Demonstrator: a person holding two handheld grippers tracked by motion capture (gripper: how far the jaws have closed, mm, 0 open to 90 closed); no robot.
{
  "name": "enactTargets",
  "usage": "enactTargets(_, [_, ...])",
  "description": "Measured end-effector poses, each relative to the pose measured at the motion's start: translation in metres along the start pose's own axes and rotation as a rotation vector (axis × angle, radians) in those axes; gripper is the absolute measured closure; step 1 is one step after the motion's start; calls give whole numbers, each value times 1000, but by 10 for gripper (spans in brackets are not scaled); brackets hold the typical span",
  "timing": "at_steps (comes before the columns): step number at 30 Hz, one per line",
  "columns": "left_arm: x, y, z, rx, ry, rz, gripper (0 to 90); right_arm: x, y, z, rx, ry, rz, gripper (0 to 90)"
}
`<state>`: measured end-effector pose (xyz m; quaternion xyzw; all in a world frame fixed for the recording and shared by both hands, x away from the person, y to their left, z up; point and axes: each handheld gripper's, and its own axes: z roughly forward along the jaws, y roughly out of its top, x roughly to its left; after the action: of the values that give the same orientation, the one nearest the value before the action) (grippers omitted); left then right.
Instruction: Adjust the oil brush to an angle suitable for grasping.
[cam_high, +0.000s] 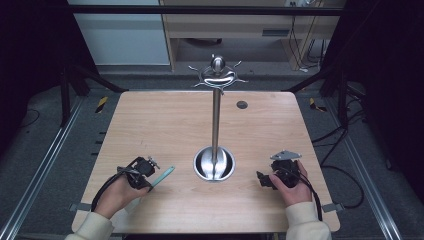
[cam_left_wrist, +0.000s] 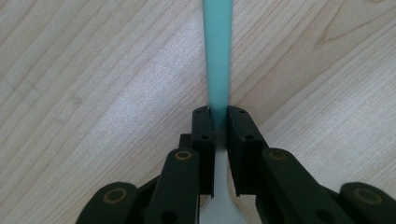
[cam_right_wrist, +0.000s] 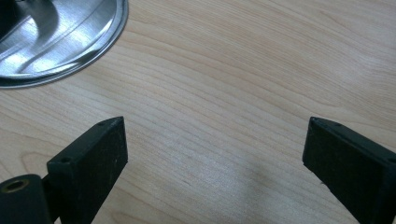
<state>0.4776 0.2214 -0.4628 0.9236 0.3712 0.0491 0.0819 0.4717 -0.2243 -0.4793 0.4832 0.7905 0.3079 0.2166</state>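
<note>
Left gripper (cam_left_wrist: 218, 122) jaws clamp the teal utensil (cam_left_wrist: 218, 56) near one end — slippage or pivoting likely on lifting — while right gripper (cam_right_wrist: 215, 144) jaws stand open, idle over the desk (cam_right_wrist: 243, 70).

The left hand (cam_high: 114, 195) enters from the lower left edge in a cream sleeve and holds the black two-jaw left gripper (cam_high: 150, 176) low, pointing up and to the right. Its jaws stand nearly together, pads parallel. The right hand (cam_high: 295, 189) holds the black two-jaw right gripper (cam_high: 261, 179) pointing left, jaws spread wide apart.
</note>
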Motion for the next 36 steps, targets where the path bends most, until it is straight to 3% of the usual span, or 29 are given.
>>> enactTargets(11, [0, -5, -24, -132, 21, 0, 817, 0, 0, 1, 2, -7, -6, 72])
enactTargets(12, [-1, -7, -29, -165, 23, 0, 817, 0, 0, 1, 2, -6, -4, 72])
enactTargets(20, [-2, -9, -52, -269, 34, 8, 817, -1, 0, 1, 3, -9, -10, 72])
enactTargets(36, [-5, -17, -81, -408, 65, 5, 817, 0, -1, 1, 6, -11, -5, 72])
